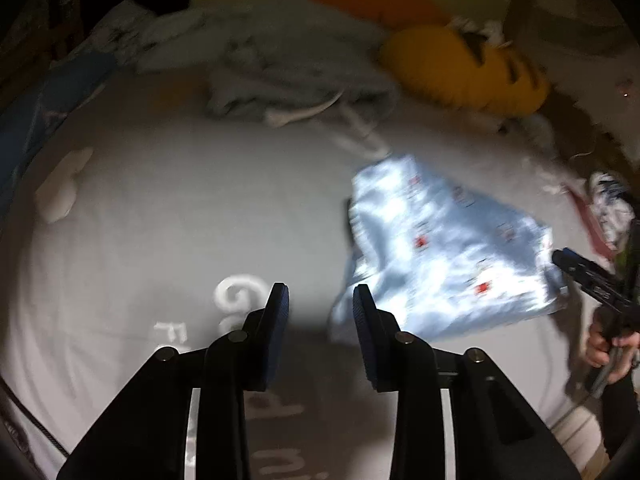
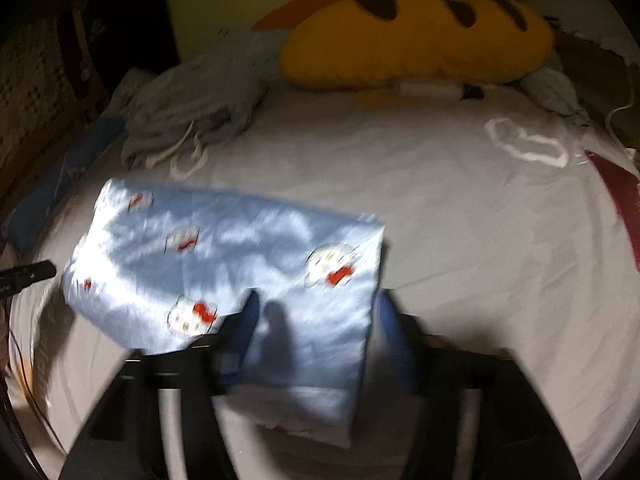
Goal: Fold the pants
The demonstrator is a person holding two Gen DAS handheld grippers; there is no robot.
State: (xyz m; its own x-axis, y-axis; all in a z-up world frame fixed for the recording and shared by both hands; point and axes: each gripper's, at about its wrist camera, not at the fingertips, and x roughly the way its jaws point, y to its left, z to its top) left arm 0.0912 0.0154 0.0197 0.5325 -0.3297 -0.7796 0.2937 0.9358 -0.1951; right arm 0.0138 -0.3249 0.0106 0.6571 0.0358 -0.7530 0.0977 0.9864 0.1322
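The left claw [image 1: 320, 300] is open. Its two dark fingers stand apart, and there is nothing between them. Under it is only the white sheet of the bed [image 1: 180, 220]. The corner of the pants [image 1: 448, 252] lies just beside its right finger, but I cannot tell if they touch.

The right claw [image 2: 316, 312] is open wide too. Its view is blurry. The blue fingers [image 2: 250, 316] stand on either side of the near end of the pants [image 2: 224, 256], and the cloth lies between them. The pads do not look like they are pressing on it. In the left view, the right claw [image 1: 560, 258] sits at the far right edge of the pants, with a hand [image 1: 604, 346] holding its handle.

The pants are shiny light blue with little white cats and red bows. They are folded into a small bundle that lies on the bed.

Farther back on the bed is a messy pile of gray clothes [image 2: 192, 104] with white strings. Beside it lies a big yellow pillow [image 2: 416, 36] with dark brown stripes. A white loop [image 2: 524, 142] lies on the sheet to the right. A dark red thing [image 2: 620, 196] shows at the right edge of the bed.
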